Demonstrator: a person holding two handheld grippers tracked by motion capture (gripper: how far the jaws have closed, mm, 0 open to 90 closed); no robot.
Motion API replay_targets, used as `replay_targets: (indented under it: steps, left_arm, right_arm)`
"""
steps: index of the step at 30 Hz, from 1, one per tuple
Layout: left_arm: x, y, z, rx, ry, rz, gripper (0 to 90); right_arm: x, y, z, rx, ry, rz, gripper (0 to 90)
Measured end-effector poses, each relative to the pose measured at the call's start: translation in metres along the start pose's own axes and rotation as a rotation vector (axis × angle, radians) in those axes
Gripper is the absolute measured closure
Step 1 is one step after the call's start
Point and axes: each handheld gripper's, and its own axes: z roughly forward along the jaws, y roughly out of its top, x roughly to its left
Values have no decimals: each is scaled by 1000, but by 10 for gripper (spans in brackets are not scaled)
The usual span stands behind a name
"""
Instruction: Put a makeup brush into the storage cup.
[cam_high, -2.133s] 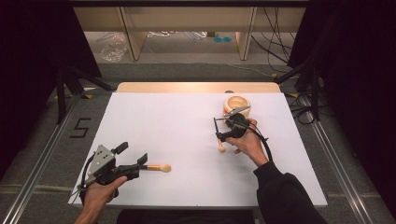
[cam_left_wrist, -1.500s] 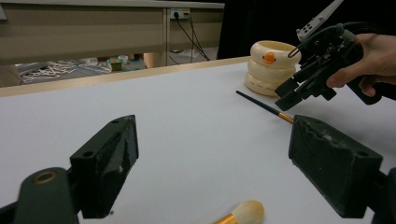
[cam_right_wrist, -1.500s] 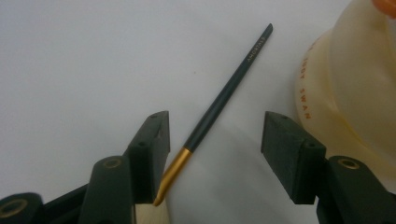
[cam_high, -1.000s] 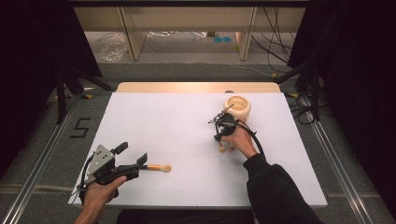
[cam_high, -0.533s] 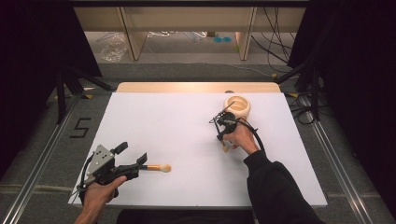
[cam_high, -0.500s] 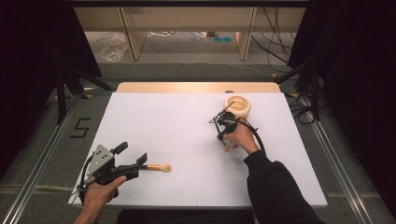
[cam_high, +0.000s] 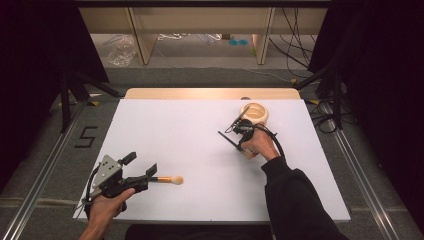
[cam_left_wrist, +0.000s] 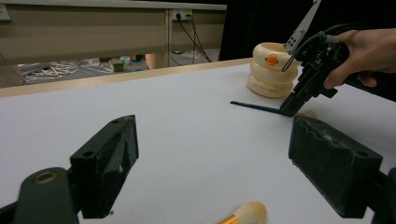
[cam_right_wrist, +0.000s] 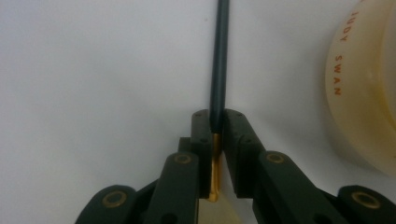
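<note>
My right gripper (cam_high: 240, 145) is shut on a makeup brush (cam_high: 227, 138) with a thin dark handle. It holds the brush just beside the gold ferrule (cam_right_wrist: 214, 163), and the handle (cam_right_wrist: 219, 56) runs out ahead of the jaws, low over the white table. A cream ringed cup (cam_high: 254, 114) stands right behind that gripper, also seen in the right gripper view (cam_right_wrist: 364, 93). Near the front left, my left gripper (cam_high: 150, 172) is open. A second brush (cam_high: 169, 179) with a pale bristle head (cam_left_wrist: 246, 213) lies on the table between its jaws.
The white table top (cam_high: 190, 135) has a wooden strip (cam_high: 210, 93) along its far edge. Shelving and cables stand beyond it. From the left gripper view, the right gripper (cam_left_wrist: 290, 108), its brush (cam_left_wrist: 254, 106) and the cup (cam_left_wrist: 271, 70) are at the far right.
The right hand has brought its brush down from near upright beside the cup to almost flat, handle pointing left. The left gripper and its brush have stayed put.
</note>
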Motion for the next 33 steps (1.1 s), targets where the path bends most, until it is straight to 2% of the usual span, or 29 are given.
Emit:
replay_targets:
  steps: [10,12,17,19,21,22,23,26,32,33]
  left_arm:
    - [0,0,0,-1,0,-1,158]
    - [0,0,0,0,1,-1,158]
    - [0,0,0,-1,1,-2,158]
    - [0,0,0,-1,0,-1,158]
    - [0,0,0,-1,1,-2,158]
    - [0,0,0,-2,1,-3,158]
    - [0,0,0,-1,1,-2,158]
    - [0,0,0,-2,0,-2,158]
    - [0,0,0,-2,0,-1,158]
    - [0,0,0,-1,1,-2,158]
  right_arm:
    - [2,7,0,65,-8,-23,838]
    - [1,8,0,62,-10,-51,839]
    - [4,8,-1,79,-14,-60,840]
    - [4,7,-2,68,-10,-83,841]
    - [5,7,-4,63,-9,-91,841]
    - [7,8,-6,60,-10,-79,841]
    - [6,7,-7,52,-4,-101,841]
    - [5,7,-9,34,-8,-110,841]
    - [7,7,-5,84,9,-111,841]
    - [5,7,-2,93,13,-134,841]
